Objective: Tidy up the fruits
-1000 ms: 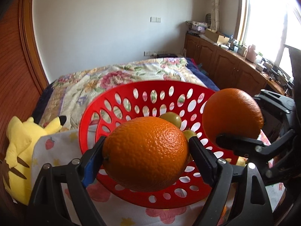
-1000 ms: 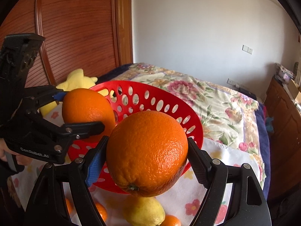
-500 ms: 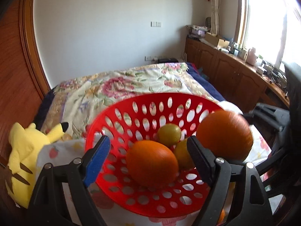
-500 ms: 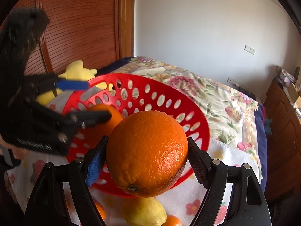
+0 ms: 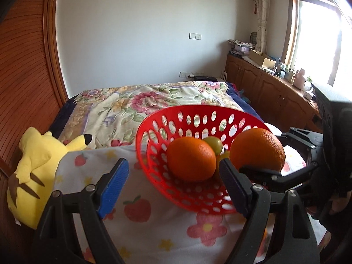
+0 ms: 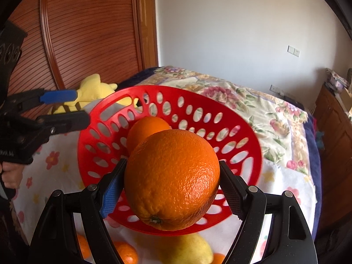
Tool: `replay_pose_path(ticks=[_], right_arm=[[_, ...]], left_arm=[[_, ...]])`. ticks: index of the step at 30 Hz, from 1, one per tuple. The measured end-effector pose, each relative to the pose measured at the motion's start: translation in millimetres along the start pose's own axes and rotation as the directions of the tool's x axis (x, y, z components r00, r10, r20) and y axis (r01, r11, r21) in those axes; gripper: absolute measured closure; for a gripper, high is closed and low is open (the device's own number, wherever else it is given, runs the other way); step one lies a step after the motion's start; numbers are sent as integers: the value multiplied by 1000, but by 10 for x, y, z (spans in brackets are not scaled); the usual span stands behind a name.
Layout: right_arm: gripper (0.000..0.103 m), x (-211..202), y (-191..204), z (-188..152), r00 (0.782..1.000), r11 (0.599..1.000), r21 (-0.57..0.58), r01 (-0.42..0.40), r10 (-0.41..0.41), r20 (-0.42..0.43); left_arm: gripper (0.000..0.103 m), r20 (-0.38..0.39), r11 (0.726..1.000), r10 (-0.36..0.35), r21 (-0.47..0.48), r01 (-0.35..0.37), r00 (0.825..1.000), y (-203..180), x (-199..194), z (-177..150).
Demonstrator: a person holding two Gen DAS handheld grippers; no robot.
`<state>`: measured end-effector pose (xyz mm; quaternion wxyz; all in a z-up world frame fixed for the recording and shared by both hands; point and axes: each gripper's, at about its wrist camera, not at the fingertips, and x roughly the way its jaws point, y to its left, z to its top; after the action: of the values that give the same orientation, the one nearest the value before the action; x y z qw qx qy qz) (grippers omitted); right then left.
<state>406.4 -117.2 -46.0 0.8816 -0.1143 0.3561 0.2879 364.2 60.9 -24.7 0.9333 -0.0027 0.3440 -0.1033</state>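
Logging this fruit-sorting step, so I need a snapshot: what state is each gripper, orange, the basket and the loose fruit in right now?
left gripper: open, empty, beside the basket
right gripper: shut on held orange
held orange: clamped, above the basket's near rim
released orange: resting inside the basket
red basket: upright on the cloth, holding fruit
green fruit: in basket, behind released orange
yellow pear: loose on the cloth, outside the basket

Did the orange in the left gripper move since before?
Yes. The orange dropped out of the open left gripper and now lies down inside the red basket.
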Motion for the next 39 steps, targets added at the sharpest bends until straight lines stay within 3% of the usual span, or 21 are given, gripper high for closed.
replay_pose_path(ticks=[7, 21, 33, 39], right_arm=[[21, 13, 190, -52, 1000, 1000, -15, 5, -5, -11], [20, 128, 159, -95, 999, 999, 43, -4, 6, -44], [16, -110, 249, -121, 999, 999, 33, 29, -29, 16], [15, -426, 221, -225, 994, 993, 96, 62, -70, 85]], left_arm=[[19, -1, 1000, 3, -16, -3, 1000, 70, -133, -224], [19, -4, 1000, 0, -17, 0, 1000, 71, -331, -432], [19, -1, 1000, -1, 16, 1, 1000, -96, -483, -566], [19, 0, 999, -4, 34, 4, 1000, -193, -524, -704]])
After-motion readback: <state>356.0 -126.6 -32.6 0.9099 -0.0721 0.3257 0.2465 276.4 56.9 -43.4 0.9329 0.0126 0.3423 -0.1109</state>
